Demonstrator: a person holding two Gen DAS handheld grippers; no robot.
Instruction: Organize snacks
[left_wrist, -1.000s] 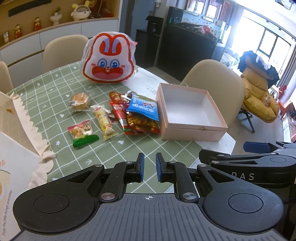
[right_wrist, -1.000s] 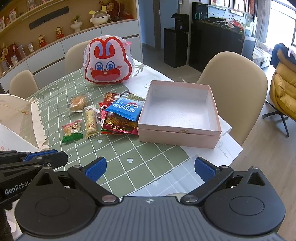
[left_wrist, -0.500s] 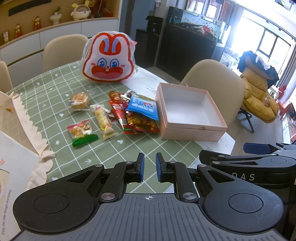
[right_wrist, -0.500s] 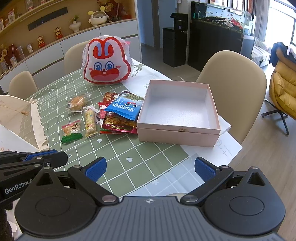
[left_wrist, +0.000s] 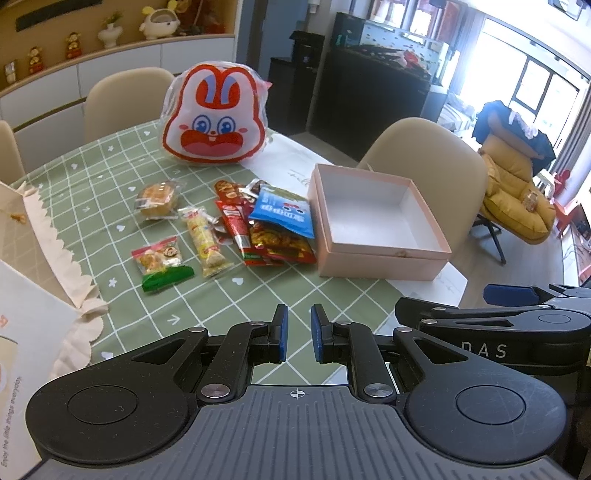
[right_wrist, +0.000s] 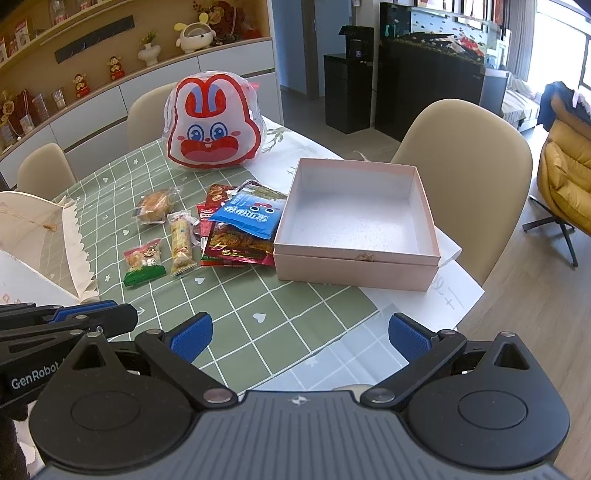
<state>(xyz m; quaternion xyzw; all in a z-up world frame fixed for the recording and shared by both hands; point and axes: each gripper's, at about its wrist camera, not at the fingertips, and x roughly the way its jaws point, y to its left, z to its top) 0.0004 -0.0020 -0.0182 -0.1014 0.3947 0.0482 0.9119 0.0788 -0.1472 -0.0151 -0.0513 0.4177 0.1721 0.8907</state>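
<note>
Beside the empty pink box (right_wrist: 354, 218) on the table (right_wrist: 258, 295) lie light, crinkly, slippery snack packets (right_wrist: 242, 229); I'd pinch one by a flat sealed edge. Left fingers (left_wrist: 297, 334) closed on nothing, right fingers (right_wrist: 299, 332) spread wide.

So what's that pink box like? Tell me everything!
The pink box is square and shallow, seemingly cardboard, with a white inside. It is open and empty, with no lid on it. It sits flat on the table's white paper, near the edge by a beige chair. The snack packets lie against its left side. Neither gripper touches it.
</note>
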